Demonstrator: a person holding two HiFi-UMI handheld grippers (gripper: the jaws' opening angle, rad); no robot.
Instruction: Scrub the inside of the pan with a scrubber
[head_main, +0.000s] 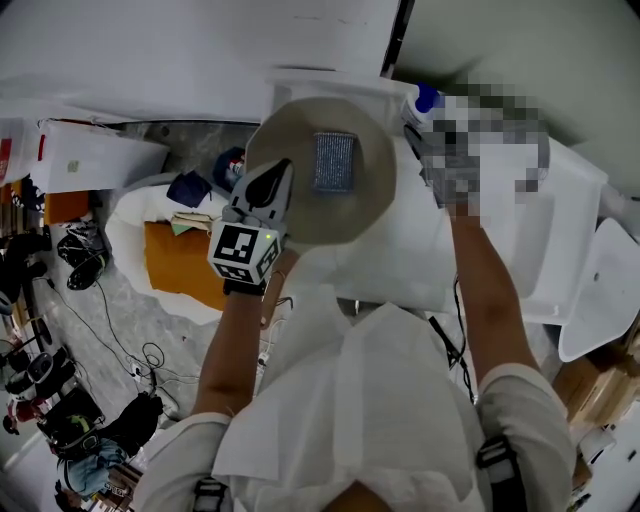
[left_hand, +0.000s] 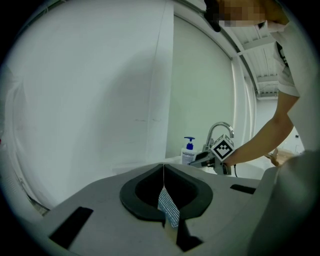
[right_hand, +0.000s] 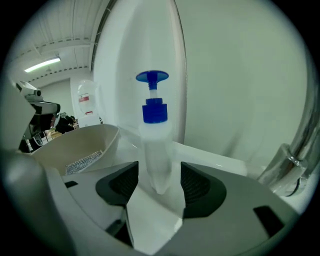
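- Far left, past the edge of the counter (head_main: 400, 265): the left gripper (head_main: 268, 190) has its jaws pressed together on the left rim of the pan (head_main: 355, 215). I judge the pan hangs from that one thin pinch. Risk: the rim twists or slips free once anything pushes down inside.
- Centre, inside the pan: the blue-grey scrubber (head_main: 335, 162) lies loose, and neither gripper touches it. If the pan tilts, it could slide out.
- Right, near the faucet (right_hand: 295, 145): the right gripper (right_hand: 159, 172) has its jaws spread either side of the pump bottle (right_hand: 152, 145), not pressing it. Closing off-centre could topple the bottle, and a hard squeeze could buckle it or spit soap.
- Scrubbing looks not yet begun.
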